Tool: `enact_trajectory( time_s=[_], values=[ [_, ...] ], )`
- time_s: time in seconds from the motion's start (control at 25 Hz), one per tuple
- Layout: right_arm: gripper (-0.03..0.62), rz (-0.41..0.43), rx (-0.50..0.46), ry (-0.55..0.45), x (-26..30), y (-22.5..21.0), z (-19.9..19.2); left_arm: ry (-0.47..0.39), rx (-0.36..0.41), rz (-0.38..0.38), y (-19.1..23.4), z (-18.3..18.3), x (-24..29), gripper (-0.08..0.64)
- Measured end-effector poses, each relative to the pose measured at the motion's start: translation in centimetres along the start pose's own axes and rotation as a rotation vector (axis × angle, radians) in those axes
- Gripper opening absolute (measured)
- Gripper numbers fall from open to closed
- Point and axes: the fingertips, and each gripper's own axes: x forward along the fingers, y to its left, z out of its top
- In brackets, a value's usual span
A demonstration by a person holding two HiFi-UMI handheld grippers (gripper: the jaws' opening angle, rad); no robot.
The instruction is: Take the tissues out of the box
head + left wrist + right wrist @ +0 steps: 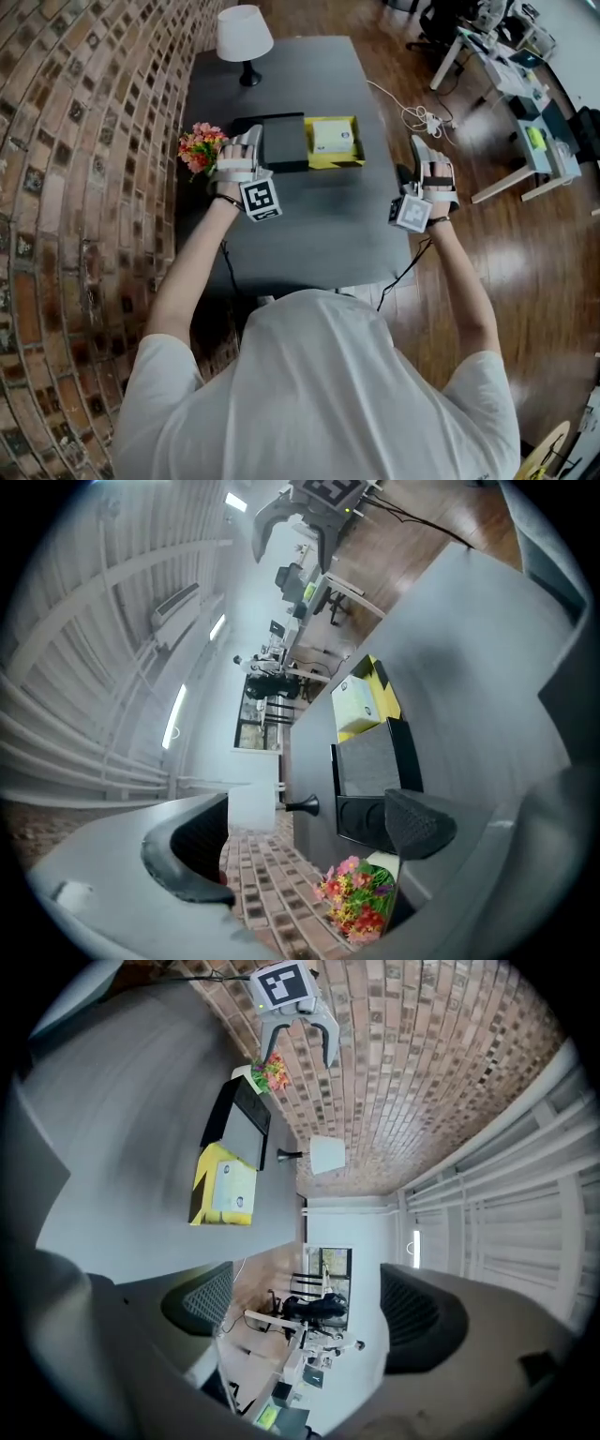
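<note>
An open yellow box [336, 143] with a white tissue pack inside lies mid-table, with a black flat lid [284, 141] to its left. My left gripper [249, 139] hovers at the lid's left edge, beside the flowers, jaws open with nothing between them. In the left gripper view the open left gripper [300, 841] faces the lid [368, 761] and the yellow box [373, 700] beyond. My right gripper [420, 148] is held off the table's right edge, open and empty. In the right gripper view the right gripper [309, 1307] points past the table, with the box [225, 1191] at the left.
A bunch of pink and red flowers [200, 146] lies at the table's left edge by the brick wall. A white lamp [245, 37] stands at the far end. The grey table [309, 225] is bare in front of the box. Desks and cables stand on the wood floor at the right.
</note>
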Motion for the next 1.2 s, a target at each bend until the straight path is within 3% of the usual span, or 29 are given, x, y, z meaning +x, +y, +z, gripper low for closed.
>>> enact_trajectory(
  time_s=[0.28,0.6,0.88,1.2],
  values=[
    [0.486,0.032,0.105,0.018,0.2,1.0,-1.4,-0.031,-0.126,-0.091,-1.3,0.7,1.2,0.526],
    [0.486,0.039,0.168,0.025,1.2,1.9,-2.9,-0.055,-0.218,-0.186,-3.3,2.0,2.4,0.526],
    [0.486,0.066,0.236,0.016,2.1,3.0,-3.8,-0.067,-0.26,-0.25,-5.2,3.0,3.7,0.526],
    [0.486,0.083,0.25,-0.018,3.3,3.5,-4.2,-0.105,-0.319,-0.312,-5.9,4.5,4.7,0.526]
  ],
)
